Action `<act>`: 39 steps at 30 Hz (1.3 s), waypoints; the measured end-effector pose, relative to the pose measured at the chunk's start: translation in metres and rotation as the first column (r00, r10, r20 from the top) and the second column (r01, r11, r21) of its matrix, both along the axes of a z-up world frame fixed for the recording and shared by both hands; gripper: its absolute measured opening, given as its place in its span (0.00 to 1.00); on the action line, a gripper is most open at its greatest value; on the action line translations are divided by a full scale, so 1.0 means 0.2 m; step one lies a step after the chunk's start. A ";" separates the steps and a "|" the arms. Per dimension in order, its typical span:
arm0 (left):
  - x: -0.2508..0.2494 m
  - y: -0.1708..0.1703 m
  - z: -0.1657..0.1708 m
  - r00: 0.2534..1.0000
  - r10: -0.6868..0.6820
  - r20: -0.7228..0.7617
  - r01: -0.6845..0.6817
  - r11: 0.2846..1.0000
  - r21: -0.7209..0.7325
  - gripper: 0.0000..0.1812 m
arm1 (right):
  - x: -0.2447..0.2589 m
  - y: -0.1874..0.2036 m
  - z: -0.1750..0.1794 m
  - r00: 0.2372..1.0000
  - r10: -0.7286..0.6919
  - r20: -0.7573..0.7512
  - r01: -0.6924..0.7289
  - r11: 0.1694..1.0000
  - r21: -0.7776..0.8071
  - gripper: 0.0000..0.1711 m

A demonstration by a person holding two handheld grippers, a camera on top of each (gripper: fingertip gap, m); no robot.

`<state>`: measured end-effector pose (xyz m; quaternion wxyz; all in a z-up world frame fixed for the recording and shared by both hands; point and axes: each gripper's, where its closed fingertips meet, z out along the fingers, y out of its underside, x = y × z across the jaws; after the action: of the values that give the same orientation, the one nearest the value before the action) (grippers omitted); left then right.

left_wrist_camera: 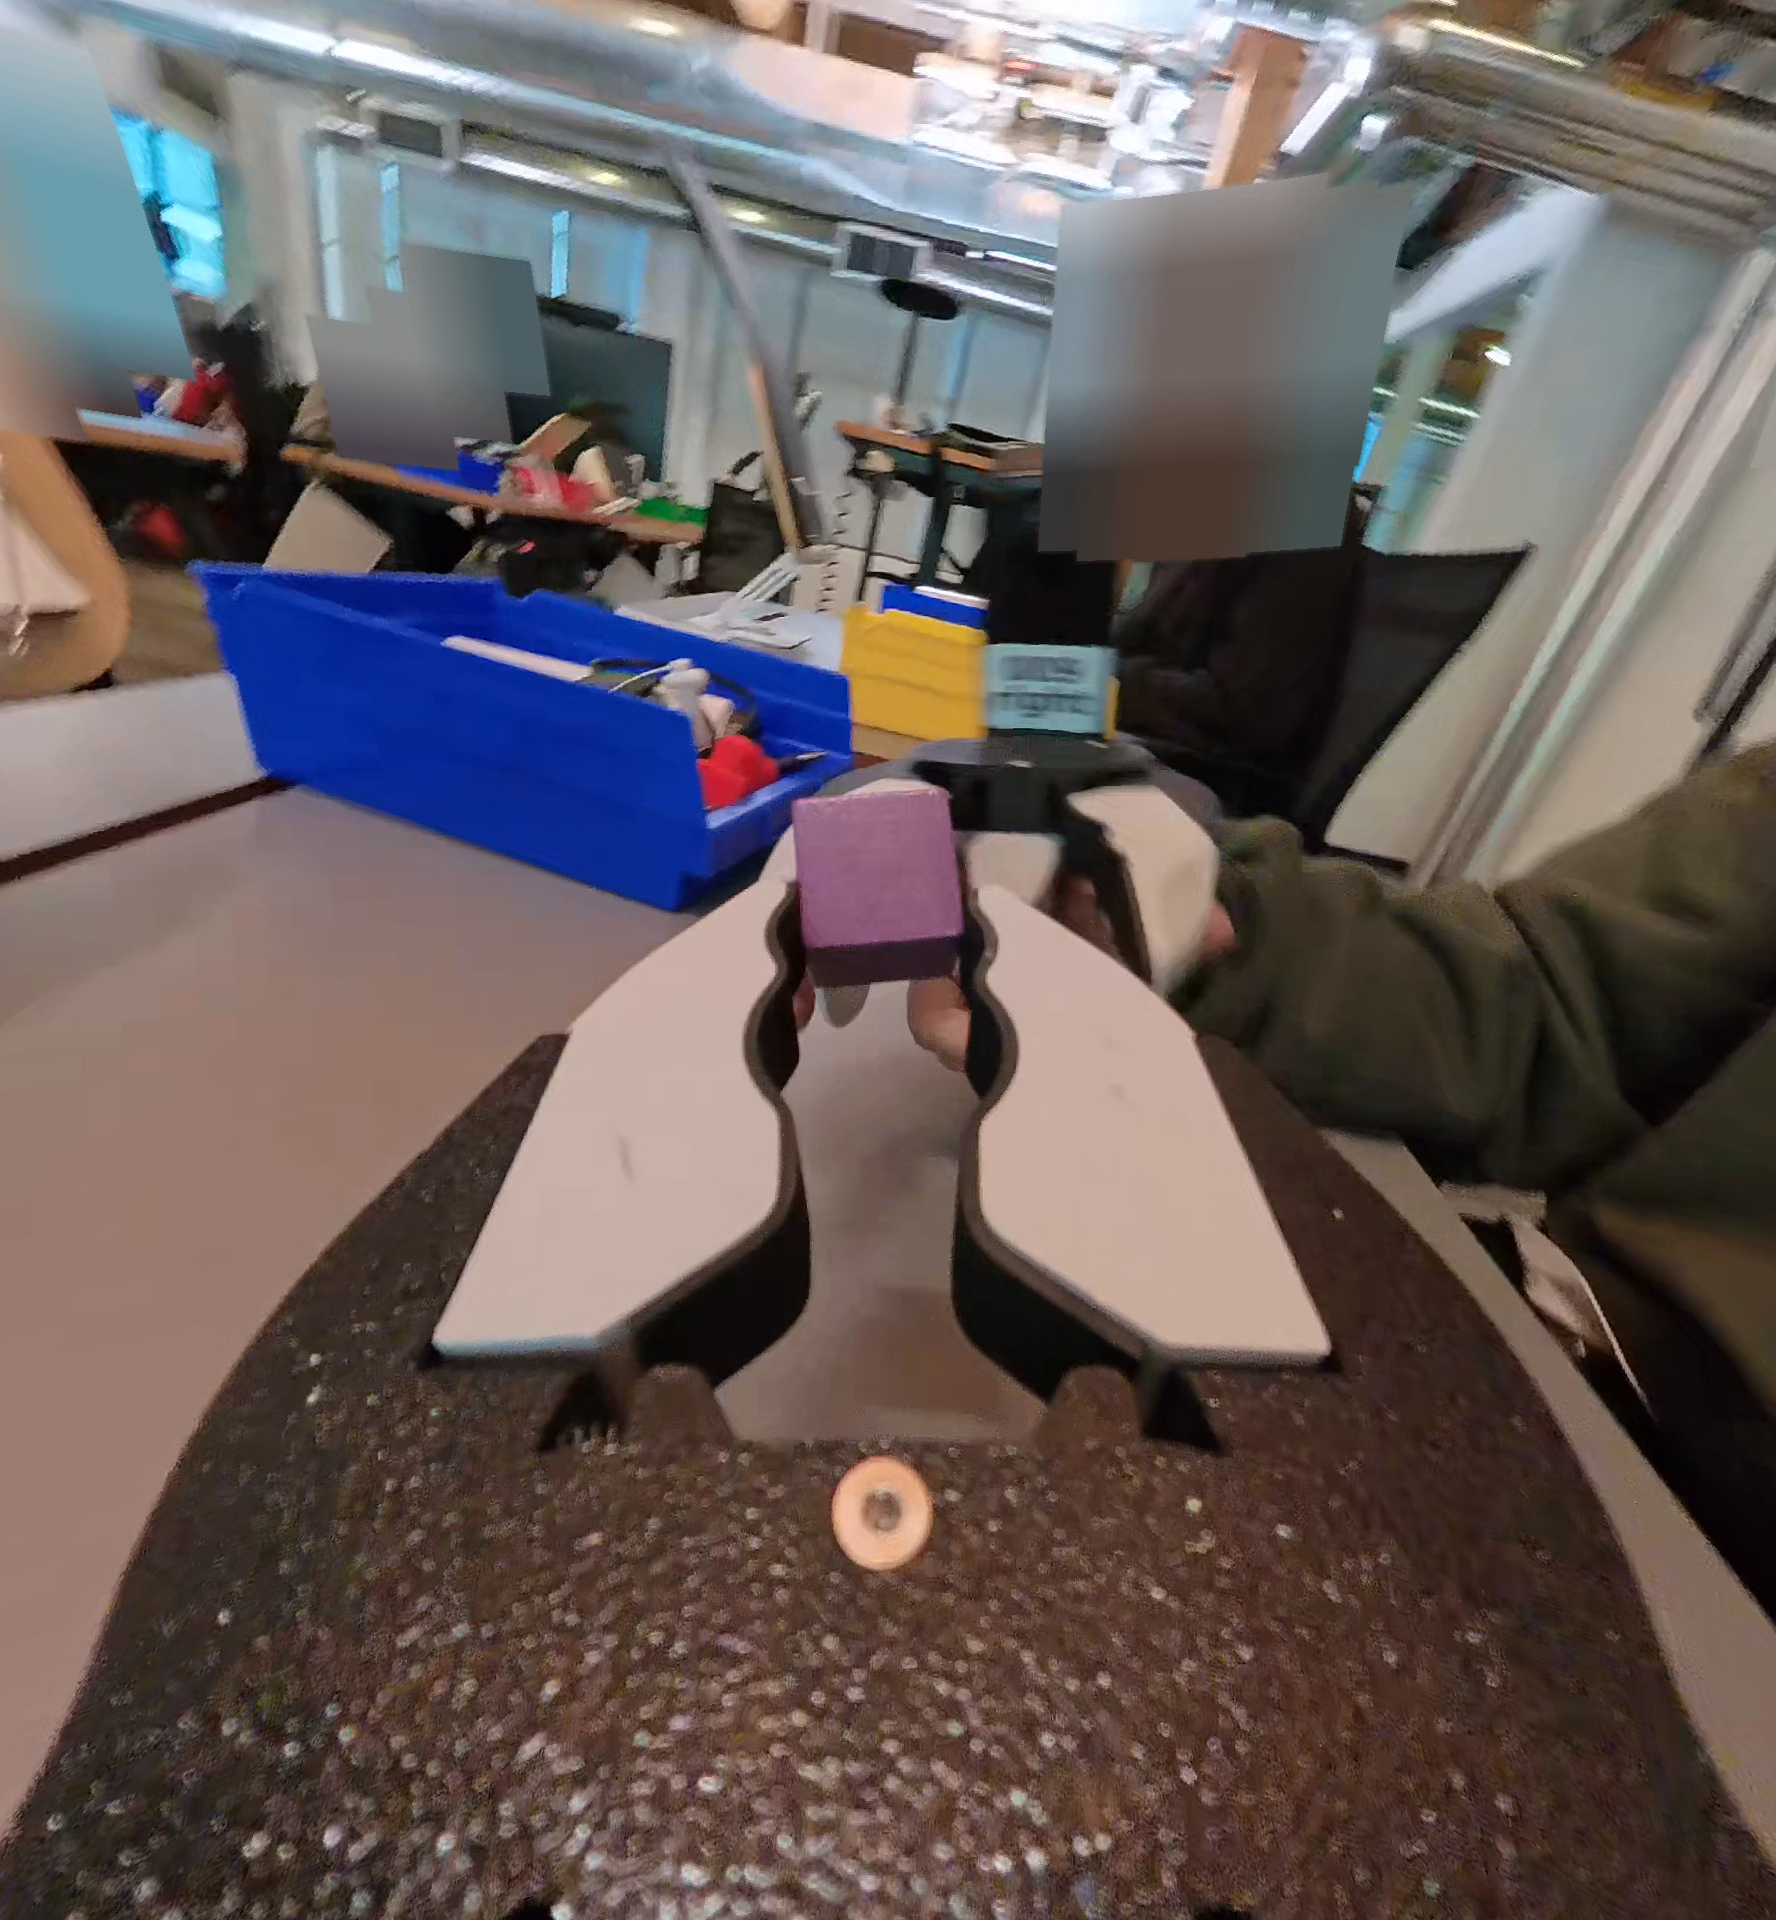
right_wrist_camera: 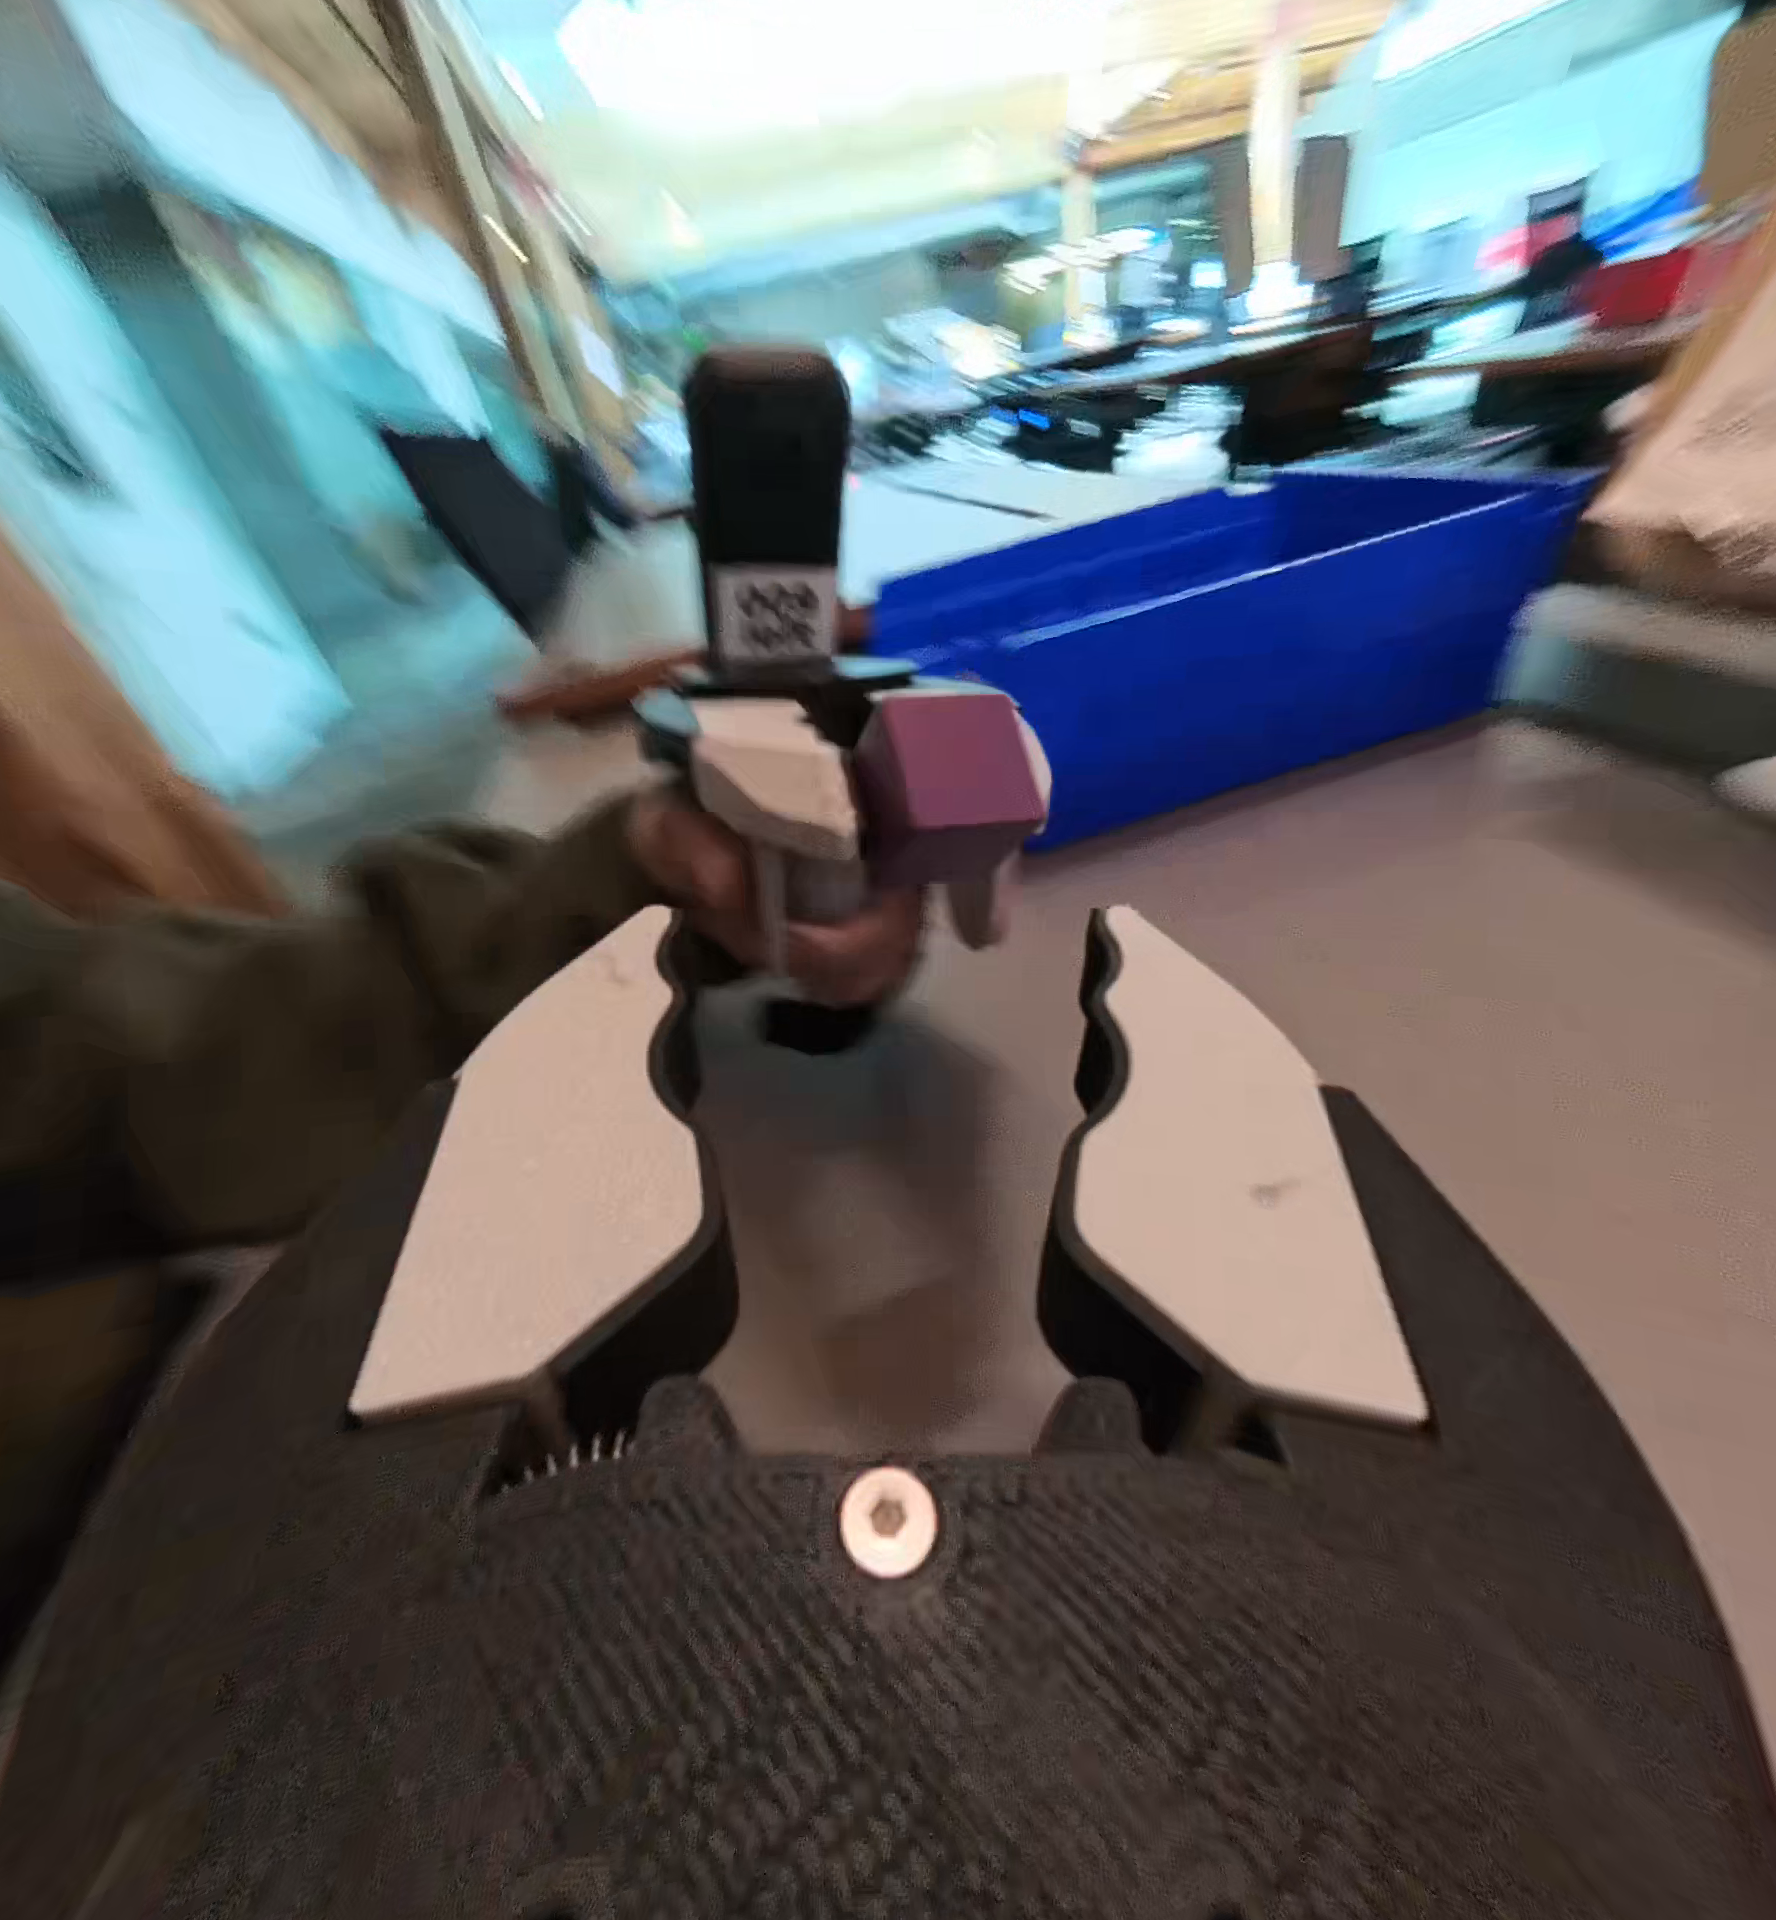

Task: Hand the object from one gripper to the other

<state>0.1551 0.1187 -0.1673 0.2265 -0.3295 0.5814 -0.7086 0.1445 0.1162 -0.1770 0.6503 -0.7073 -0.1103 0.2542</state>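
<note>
A purple cube [left_wrist_camera: 879, 894] sits between the tips of my left gripper [left_wrist_camera: 879, 920], which is shut on it above the grey table [left_wrist_camera: 188, 1039]. My right gripper [right_wrist_camera: 884, 925] is open and empty, its fingers spread wide. It faces the left gripper [right_wrist_camera: 920, 831], which holds the cube [right_wrist_camera: 951, 790] a short way beyond the right fingertips. In the left wrist view the right gripper [left_wrist_camera: 1076, 831] shows just behind and right of the cube, apart from it. The right wrist view is motion-blurred.
A blue bin [left_wrist_camera: 468, 727] with small parts stands on the table beyond the grippers, also in the right wrist view [right_wrist_camera: 1227, 644]. A yellow bin [left_wrist_camera: 910, 675] stands behind it. An olive sleeve [left_wrist_camera: 1435, 987] reaches in from the right.
</note>
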 end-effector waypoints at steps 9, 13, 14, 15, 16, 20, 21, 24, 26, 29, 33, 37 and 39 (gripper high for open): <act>-0.13 -0.14 0.08 0.941 -0.129 0.314 0.076 0.981 0.176 0.15 | -0.12 -0.07 0.15 0.353 0.318 -0.880 -0.499 0.859 0.110 0.27; -0.13 -0.17 0.07 0.932 -0.144 0.332 0.084 0.978 0.190 0.15 | -0.18 -0.09 0.19 0.278 0.368 -0.887 -0.536 0.826 0.175 0.19; -0.12 -0.16 0.07 0.934 -0.133 0.331 0.072 0.979 0.191 0.15 | -0.17 -0.08 0.19 0.283 0.363 -0.888 -0.523 0.835 0.174 0.19; -0.11 -0.16 0.06 0.938 -0.128 0.323 0.066 0.979 0.195 0.15 | -0.17 -0.07 0.18 0.314 0.360 -0.879 -0.510 0.844 0.164 0.19; -0.10 -0.15 0.05 0.946 -0.113 0.304 0.056 0.980 0.191 0.15 | -0.16 -0.07 0.17 0.354 0.362 -0.862 -0.498 0.854 0.154 0.18; -0.02 -0.09 0.01 0.981 0.005 0.195 -0.034 0.989 0.146 0.27 | -0.06 0.00 0.07 0.714 0.196 -0.672 -0.283 0.959 -0.021 0.18; 0.00 -0.07 0.00 0.987 0.038 0.157 -0.060 0.989 0.137 0.29 | -0.02 0.02 0.02 0.833 0.111 -0.542 -0.177 0.982 -0.071 0.17; 0.05 -0.02 -0.03 0.996 0.085 -0.009 -0.084 0.992 0.090 0.32 | 0.17 0.04 -0.04 0.983 -0.172 -0.067 0.168 0.984 -0.061 0.17; 0.08 -0.01 -0.06 0.988 0.123 -0.095 -0.118 0.991 0.063 0.32 | 0.28 0.04 -0.07 0.904 -0.334 0.267 0.349 0.937 -0.010 0.17; 0.15 0.01 -0.14 0.959 0.224 -0.172 -0.205 0.971 0.121 0.32 | 0.33 0.03 -0.13 0.661 -0.386 0.643 0.439 0.894 0.086 0.17; 0.20 0.00 -0.23 0.921 0.297 -0.254 -0.243 0.944 0.221 0.31 | 0.29 0.06 -0.21 0.376 -0.317 0.871 0.416 0.897 0.147 0.17; 0.20 -0.04 -0.26 0.918 0.294 -0.266 -0.220 0.936 0.274 0.16 | 0.25 0.07 -0.24 0.189 -0.273 0.943 0.385 0.904 0.184 0.17; 0.20 -0.04 -0.26 0.916 0.281 -0.287 -0.212 0.945 0.249 0.15 | 0.25 0.07 -0.24 0.201 -0.283 0.938 0.386 0.903 0.190 0.17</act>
<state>0.1947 0.1109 -0.2197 0.2515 -0.4847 0.6360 -0.5453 0.1953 0.1296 -0.2252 0.4621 -0.7502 -0.3078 -0.3591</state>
